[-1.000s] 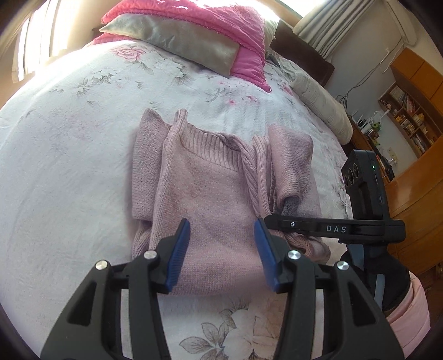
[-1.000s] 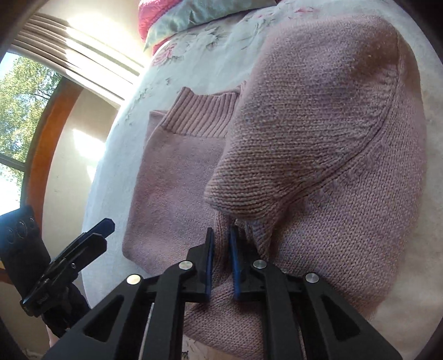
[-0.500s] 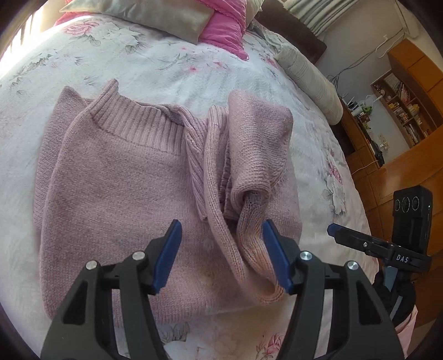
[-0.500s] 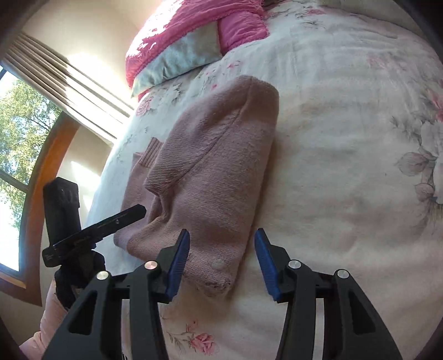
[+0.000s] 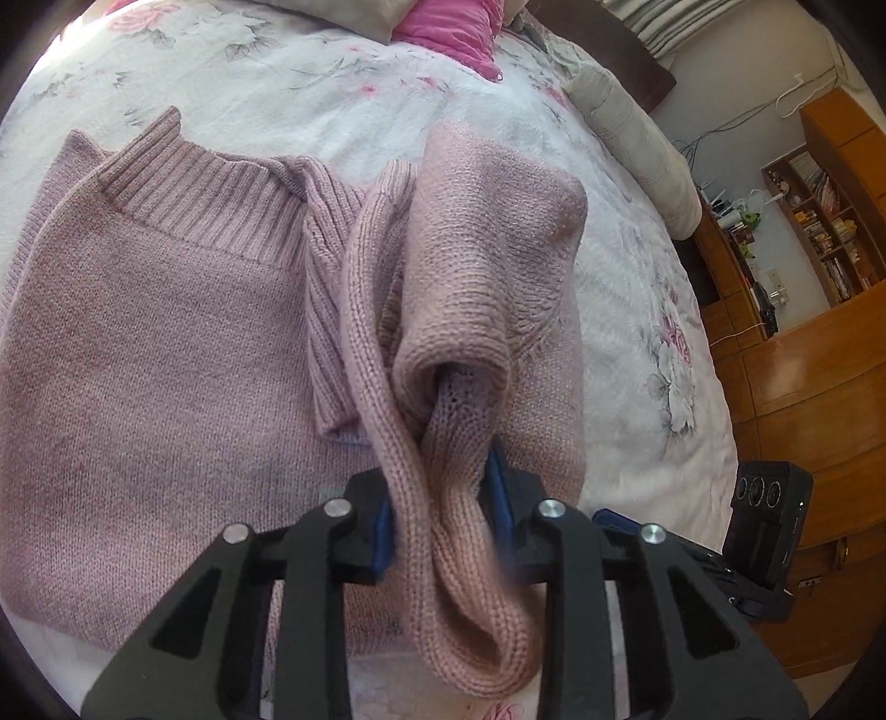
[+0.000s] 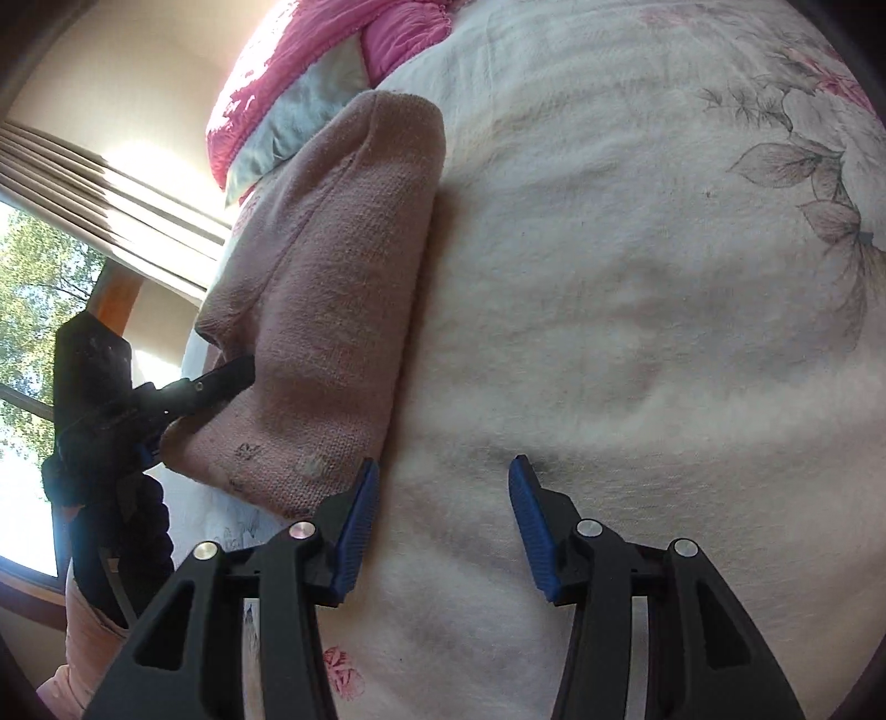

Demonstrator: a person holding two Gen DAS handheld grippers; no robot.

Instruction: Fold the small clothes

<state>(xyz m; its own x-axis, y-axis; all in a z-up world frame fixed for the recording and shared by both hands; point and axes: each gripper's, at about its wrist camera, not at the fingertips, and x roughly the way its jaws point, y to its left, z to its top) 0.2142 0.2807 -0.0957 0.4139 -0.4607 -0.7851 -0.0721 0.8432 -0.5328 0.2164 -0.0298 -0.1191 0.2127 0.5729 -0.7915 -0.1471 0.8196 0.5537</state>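
Dusty-pink knitted sweater (image 5: 166,354) — lying flat on the floral bedspread (image 5: 354,83), ribbed collar toward the pink pillow (image 5: 443,33). Far side folded inward over the body, forming a thick bundle. Sleeve (image 5: 459,288) doubled back on that bundle, its cuff end drawn toward the near edge of the bedspread and lifted off the body. Seen from the other side — a compact folded edge (image 6: 332,310) resting on the bedspread.

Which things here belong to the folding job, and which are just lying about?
In the job:
- pink sweater
- left gripper, shut on its sleeve
- right gripper, open over the bedspread

Lying about:
- pink pillow
- grey bolster
- bookshelf
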